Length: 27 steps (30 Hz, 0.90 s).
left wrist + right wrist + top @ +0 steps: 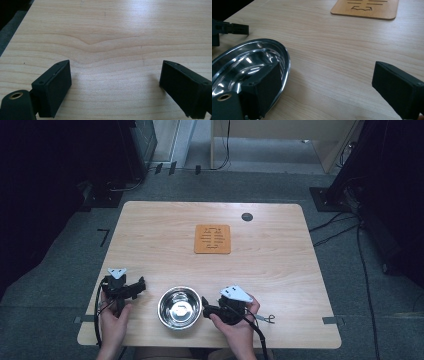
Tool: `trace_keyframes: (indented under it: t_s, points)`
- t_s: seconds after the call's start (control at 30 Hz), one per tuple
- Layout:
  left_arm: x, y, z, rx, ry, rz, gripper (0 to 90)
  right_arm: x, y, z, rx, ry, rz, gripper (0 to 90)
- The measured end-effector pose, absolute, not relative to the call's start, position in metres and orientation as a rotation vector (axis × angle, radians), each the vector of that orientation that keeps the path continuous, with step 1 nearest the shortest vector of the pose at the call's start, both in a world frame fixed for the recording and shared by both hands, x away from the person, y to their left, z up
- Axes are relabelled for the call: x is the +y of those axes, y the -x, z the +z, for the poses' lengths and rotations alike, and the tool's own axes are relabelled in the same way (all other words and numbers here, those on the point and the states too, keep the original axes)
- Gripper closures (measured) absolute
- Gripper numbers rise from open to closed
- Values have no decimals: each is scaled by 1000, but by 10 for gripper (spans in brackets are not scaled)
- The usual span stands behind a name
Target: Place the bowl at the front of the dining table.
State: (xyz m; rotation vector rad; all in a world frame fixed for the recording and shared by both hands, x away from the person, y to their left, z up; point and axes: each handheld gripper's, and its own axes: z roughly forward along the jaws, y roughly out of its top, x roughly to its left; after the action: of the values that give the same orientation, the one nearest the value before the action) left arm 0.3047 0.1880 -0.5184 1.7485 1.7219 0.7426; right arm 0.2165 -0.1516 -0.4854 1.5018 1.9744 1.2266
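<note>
Right now the shiny round steel bowl (180, 307) sits near the front edge of the pale wooden bench (280, 270), between the two hands. The right tool (206, 307) hangs just beside its rim, jaws spread wide (one jaw overlaps the rim in the right gripper view). The left tool (141, 285) hovers near the bowl, equally spread over bare wood.
</note>
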Motion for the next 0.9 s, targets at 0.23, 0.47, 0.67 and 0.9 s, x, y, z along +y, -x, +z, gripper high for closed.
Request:
trace_keyframes:
  t_s: [0.23,0.47,0.67,0.9]
  points:
    - [188,-305,-518,1722,-1748,743,102,-146,-216,-485,1976,-1505,1241,89]
    - [188,-305,-518,1722,-1748,743,102,-139,-215,-487,2008,-1504,1263,91]
    - [188,-305,-518,1722,-1748,743,102,-134,-217,-489,2030,-1500,1267,98]
    - [188,-305,-518,1722,-1749,743,102,-128,-218,-494,2092,-1491,1290,247]
